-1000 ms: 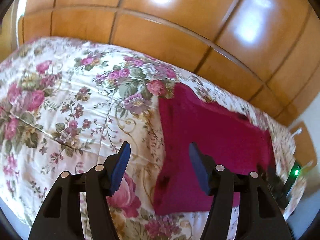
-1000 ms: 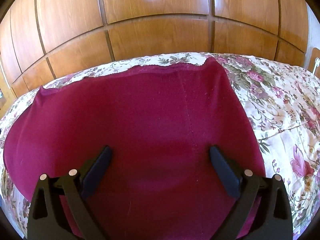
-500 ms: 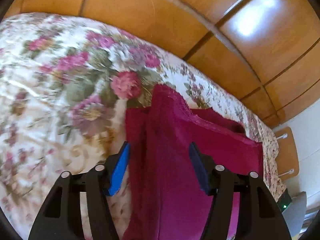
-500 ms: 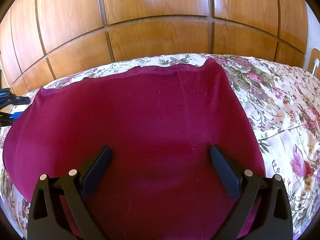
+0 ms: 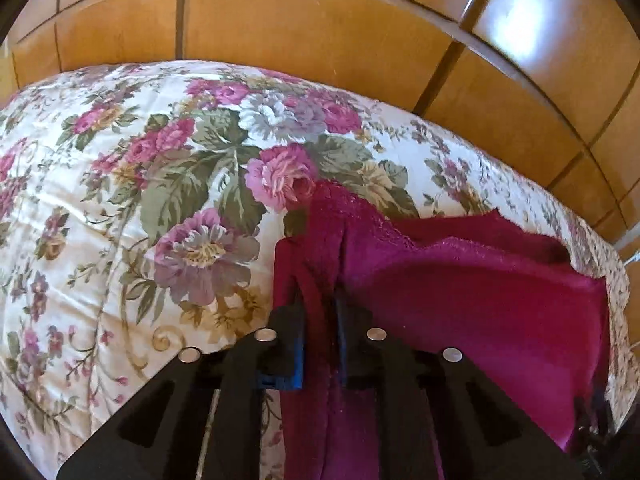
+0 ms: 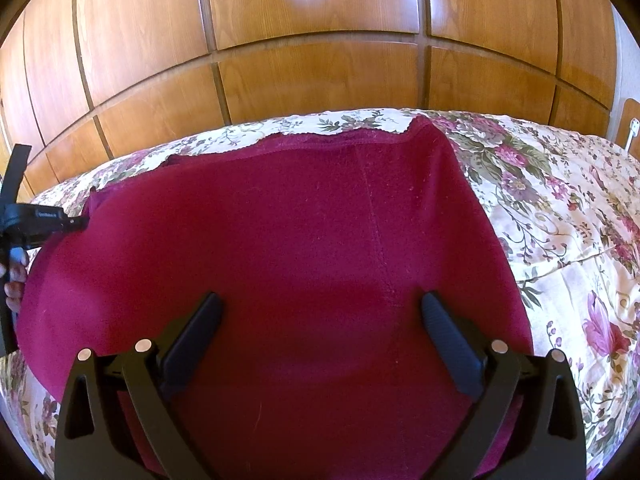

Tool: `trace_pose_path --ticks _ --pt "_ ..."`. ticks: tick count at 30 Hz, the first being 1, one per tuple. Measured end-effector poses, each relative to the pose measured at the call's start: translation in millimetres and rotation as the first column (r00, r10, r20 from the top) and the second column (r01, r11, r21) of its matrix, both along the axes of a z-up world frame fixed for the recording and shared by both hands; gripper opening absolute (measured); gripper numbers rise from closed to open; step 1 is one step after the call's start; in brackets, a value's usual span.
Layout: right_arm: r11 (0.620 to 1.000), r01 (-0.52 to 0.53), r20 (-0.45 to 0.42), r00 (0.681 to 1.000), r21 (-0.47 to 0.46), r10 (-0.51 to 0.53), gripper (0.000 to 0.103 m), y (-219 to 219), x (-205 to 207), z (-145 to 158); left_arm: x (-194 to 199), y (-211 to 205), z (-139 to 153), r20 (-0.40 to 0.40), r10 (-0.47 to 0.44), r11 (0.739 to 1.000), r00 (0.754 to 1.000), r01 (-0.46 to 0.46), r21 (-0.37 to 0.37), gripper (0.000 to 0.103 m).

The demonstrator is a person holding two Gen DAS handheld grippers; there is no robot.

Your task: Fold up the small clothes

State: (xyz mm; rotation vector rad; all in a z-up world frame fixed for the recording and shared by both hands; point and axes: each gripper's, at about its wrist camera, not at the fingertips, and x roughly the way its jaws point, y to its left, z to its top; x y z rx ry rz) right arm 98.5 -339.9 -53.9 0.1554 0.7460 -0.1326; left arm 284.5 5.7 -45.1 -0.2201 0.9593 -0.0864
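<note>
A dark red garment (image 6: 320, 248) lies spread on the floral bedspread (image 6: 560, 208). In the left wrist view my left gripper (image 5: 320, 304) is shut on the garment's (image 5: 480, 300) left edge, with a ridge of cloth pinched between the blue pads near the lace-trimmed hem. The left gripper also shows in the right wrist view (image 6: 76, 222) at the garment's far left corner. My right gripper (image 6: 320, 316) is open wide and hovers over the near middle of the garment, holding nothing.
The floral bedspread (image 5: 140, 220) covers the bed. A wooden panelled wall (image 6: 320, 40) runs close behind the bed's far edge. A wooden chair or bedside piece (image 6: 630, 128) stands at the far right.
My left gripper moved right onto the garment's left edge and closed on it, bunching the cloth. The right gripper has stayed still and open.
</note>
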Motion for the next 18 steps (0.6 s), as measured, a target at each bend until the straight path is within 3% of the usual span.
trace_pose_path --ticks 2,5,9,15,18 --pt "1.0 0.0 0.0 1.0 0.002 0.0 0.1 -0.5 -0.3 -0.2 -16.5 -0.2 17.6 0.055 0.043 0.994 0.998 -0.049 0.102 0.038" --pt "1.0 0.001 0.0 1.0 0.001 -0.001 0.1 -0.1 0.2 -0.2 -42.6 -1.0 39.4 0.144 0.044 0.986 0.989 -0.066 0.15 0.039" --pt "1.0 0.002 -0.002 1.0 -0.001 -0.002 0.1 -0.3 0.5 -0.6 -81.1 -15.9 60.0 0.235 -0.02 0.983 0.972 -0.023 0.181 0.039" --pt "1.0 -0.012 -0.045 0.999 0.019 0.013 0.1 -2.9 4.8 5.6 -111.5 -47.3 50.4 0.236 -0.135 0.969 0.962 0.078 0.236 0.039" --pt "0.997 -0.043 -0.095 0.994 0.059 0.048 0.1 -7.1 9.8 21.1 -114.1 -56.1 40.1 0.209 -0.151 0.969 0.966 0.103 0.226 0.039"
